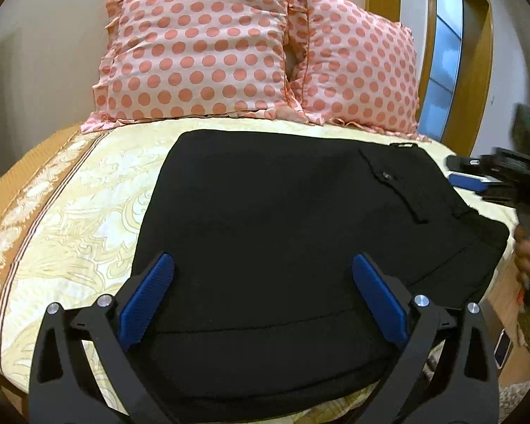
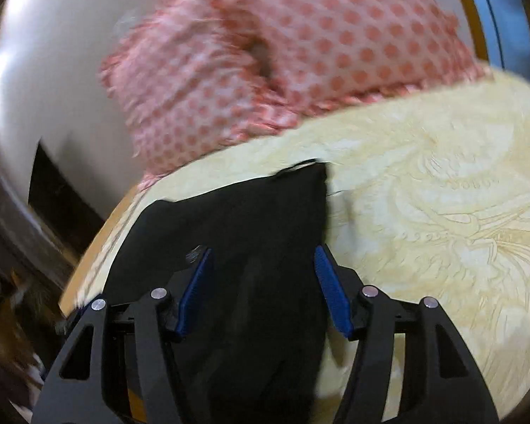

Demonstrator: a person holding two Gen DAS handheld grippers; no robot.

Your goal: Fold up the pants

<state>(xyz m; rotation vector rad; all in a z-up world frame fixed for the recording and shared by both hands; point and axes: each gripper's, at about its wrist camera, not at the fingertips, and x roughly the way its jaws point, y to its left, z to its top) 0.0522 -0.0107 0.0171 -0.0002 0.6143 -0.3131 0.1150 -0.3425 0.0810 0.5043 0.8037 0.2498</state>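
The black pants lie folded into a broad block on the yellow patterned bedspread. A buttoned pocket flap faces up near the right side. My left gripper hovers over the near edge of the pants, its blue pads spread wide and touching nothing. In the right wrist view, which is blurred, my right gripper stands open above a narrow end of the pants, with no cloth pinched between the pads. The right gripper also shows blurred at the right side of the pants.
Two pink polka-dot pillows lean against the wall at the head of the bed. A wooden door frame stands to the right. A phone lies beyond the bed's right edge. Bare bedspread spreads right of the pants.
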